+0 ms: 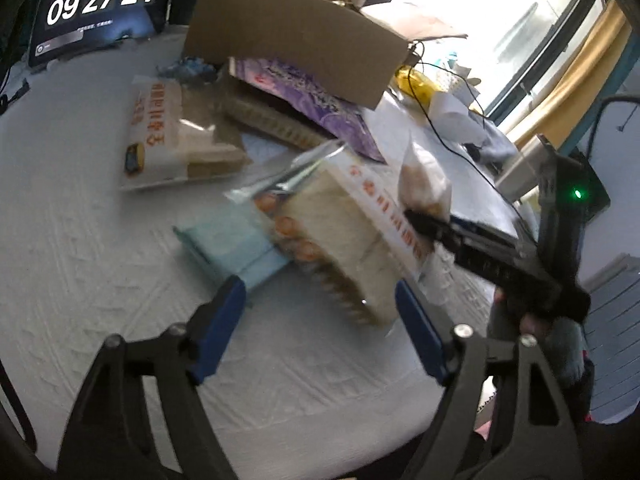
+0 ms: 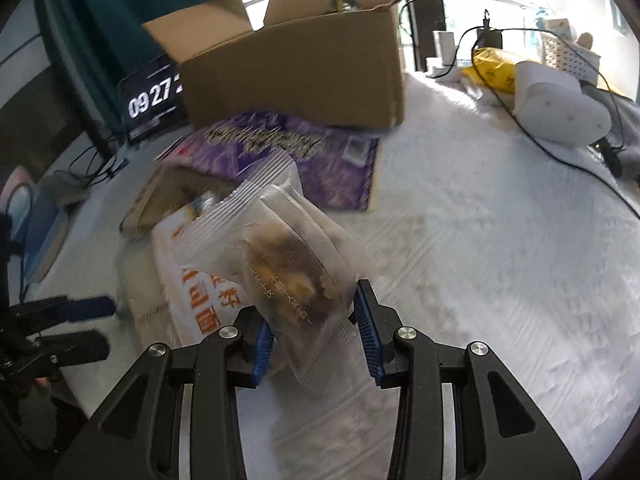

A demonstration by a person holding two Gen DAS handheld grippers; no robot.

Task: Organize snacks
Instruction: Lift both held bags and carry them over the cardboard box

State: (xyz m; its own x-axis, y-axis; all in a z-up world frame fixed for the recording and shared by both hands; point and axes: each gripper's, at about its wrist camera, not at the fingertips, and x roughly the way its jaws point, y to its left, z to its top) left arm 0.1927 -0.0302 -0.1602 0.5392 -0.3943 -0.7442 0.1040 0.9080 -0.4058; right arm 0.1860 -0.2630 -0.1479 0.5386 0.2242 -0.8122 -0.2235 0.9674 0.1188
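Light: bright daylight from the window [image 1: 500, 20], blown out white.
Blur: motion smear on the toast packet [image 1: 344, 236] and cardboard box [image 2: 296, 72].
Edges: fisheye bending, dark vignette corners.

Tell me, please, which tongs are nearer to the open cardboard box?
Neither is clearly nearer. The right tongs face the cardboard box, gripping a clear snack packet; the left tongs sit open behind a bread pack.

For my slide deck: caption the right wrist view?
Right gripper holds a clear snack packet before an open cardboard box.
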